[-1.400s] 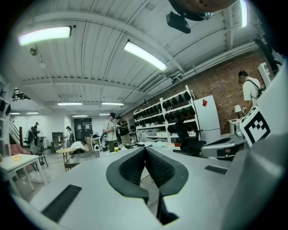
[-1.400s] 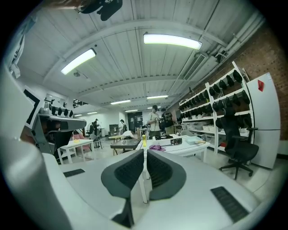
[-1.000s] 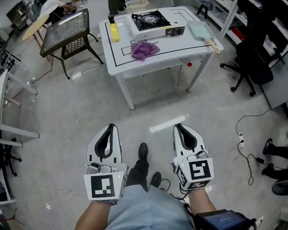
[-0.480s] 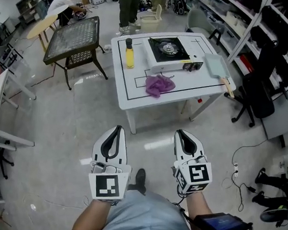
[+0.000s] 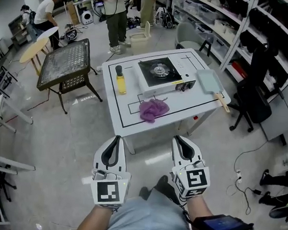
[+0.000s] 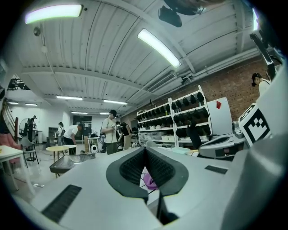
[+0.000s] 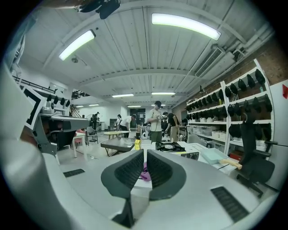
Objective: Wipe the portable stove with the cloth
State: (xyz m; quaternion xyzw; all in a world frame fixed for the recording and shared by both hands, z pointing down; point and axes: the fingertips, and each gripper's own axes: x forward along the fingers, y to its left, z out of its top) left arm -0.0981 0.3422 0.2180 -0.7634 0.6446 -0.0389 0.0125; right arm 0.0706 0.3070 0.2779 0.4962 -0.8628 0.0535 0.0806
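The portable stove (image 5: 161, 73) sits at the back of a white table (image 5: 184, 101), its black burner facing up. A crumpled purple cloth (image 5: 153, 110) lies in front of it near the table's front edge. Both grippers hang over the floor short of the table, pointing at it. My left gripper (image 5: 116, 138) is shut and empty, and so is my right gripper (image 5: 178, 138). Past the shut left gripper (image 6: 145, 148) in its own view a bit of the cloth (image 6: 150, 181) shows. The right gripper (image 7: 145, 151) frames the cloth (image 7: 144, 174) and stove (image 7: 169, 146) ahead.
A yellow bottle (image 5: 121, 80) stands left of the stove, a light blue board (image 5: 210, 82) to its right. A black mesh table (image 5: 64, 64) stands at the left, an office chair (image 5: 256, 98) and shelves (image 5: 273, 27) on the right. People (image 5: 114, 11) stand behind. Cables (image 5: 246, 158) lie on the floor.
The table with stove and cloth has come much nearer in the head view. Both grippers have moved forward toward it, still shut and side by side.
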